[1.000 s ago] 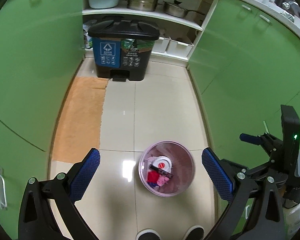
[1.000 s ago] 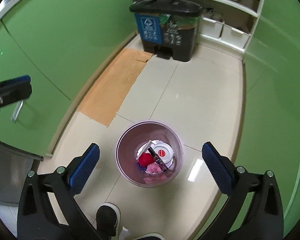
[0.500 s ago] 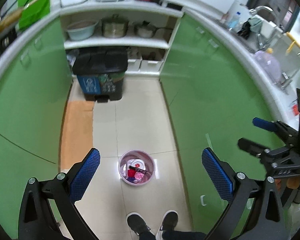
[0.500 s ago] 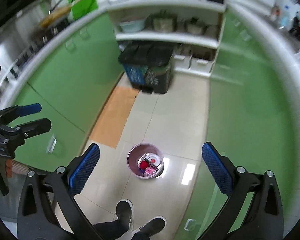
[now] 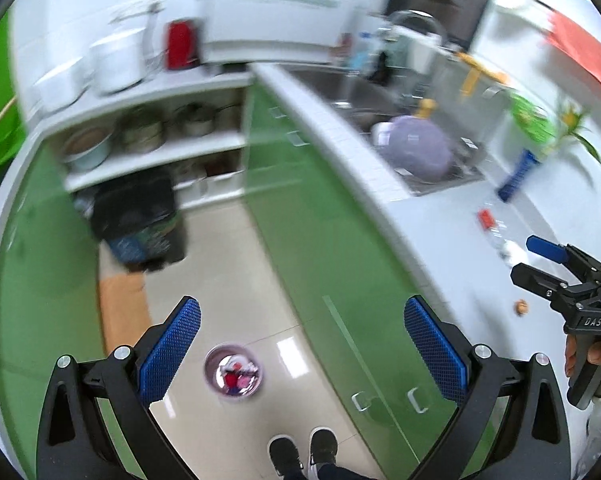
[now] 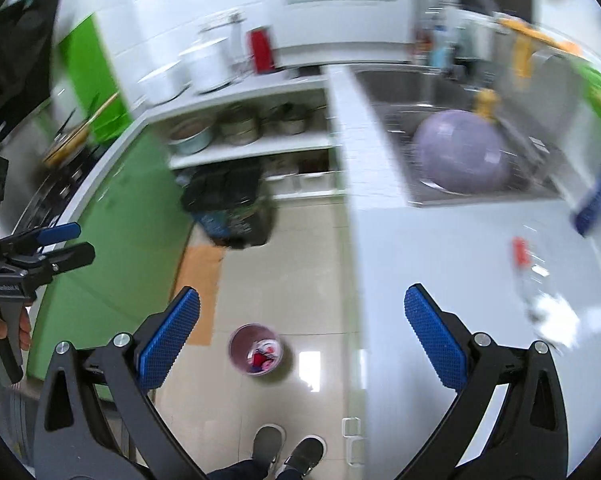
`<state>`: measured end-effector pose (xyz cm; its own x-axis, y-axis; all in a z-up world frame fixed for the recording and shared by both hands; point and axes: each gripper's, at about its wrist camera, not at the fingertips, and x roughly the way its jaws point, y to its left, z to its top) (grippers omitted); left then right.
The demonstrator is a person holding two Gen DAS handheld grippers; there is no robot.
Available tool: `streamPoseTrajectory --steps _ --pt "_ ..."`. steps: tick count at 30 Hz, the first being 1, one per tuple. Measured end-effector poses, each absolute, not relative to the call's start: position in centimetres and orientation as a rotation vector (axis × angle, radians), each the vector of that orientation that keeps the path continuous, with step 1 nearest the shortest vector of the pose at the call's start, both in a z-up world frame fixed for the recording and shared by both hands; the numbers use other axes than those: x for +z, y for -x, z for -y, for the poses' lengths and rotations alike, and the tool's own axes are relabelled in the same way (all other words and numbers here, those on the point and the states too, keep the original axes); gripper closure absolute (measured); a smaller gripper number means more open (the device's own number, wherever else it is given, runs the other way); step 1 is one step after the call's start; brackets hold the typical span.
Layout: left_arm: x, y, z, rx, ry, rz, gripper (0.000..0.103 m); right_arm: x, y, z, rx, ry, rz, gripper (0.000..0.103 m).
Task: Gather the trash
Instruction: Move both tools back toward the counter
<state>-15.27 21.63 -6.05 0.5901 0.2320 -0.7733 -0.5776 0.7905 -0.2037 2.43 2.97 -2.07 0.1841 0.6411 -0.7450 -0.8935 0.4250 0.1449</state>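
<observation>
**Both claws released, high above the bin**

The pink bin (image 5: 233, 376) stands on the floor tiles, at about 6 o'clock in the left wrist view, between the blue pads of the left gripper (image 5: 302, 354). It holds trash: something red, something pink and a white piece (too small and blurred to name further). In the right wrist view the bin (image 6: 255, 350) again lies low, near 6 o'clock, with the same red and white scraps inside.

Both claws are spread wide and hold nothing. The right gripper (image 6: 302, 344) frames the bin and the edge of the counter (image 6: 460, 260).

The sink (image 6: 416, 196) at 2 o'clock holds a large lilac bowl (image 6: 460, 160), dome up. The black pedal bin (image 6: 230, 204) sits under the shelves (image 6: 256, 148), lid shut, at 11 o'clock from the pink bin; pots stand on the shelves.

Only the left view shows a small brown nut-like bit (image 5: 521, 306) on the counter at 3 o'clock, just beside the other gripper. Both views show a red scrap (image 6: 520, 250) and crumpled white trash (image 6: 552, 312) on the counter. Only the right view shows the stove (image 6: 56, 184) at 9 o'clock.
</observation>
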Motion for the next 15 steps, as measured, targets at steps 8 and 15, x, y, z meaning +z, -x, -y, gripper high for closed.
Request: streamPoseTrajectory --steps 8,15 --pt "-4.6 4.7 -15.2 0.218 0.335 -0.839 0.005 -1.5 -8.3 9.6 0.79 0.226 -0.843 0.003" --pt "-4.8 -2.5 -9.0 0.028 0.241 -0.874 0.005 -2.5 -11.7 17.9 0.582 0.152 -0.87 0.003"
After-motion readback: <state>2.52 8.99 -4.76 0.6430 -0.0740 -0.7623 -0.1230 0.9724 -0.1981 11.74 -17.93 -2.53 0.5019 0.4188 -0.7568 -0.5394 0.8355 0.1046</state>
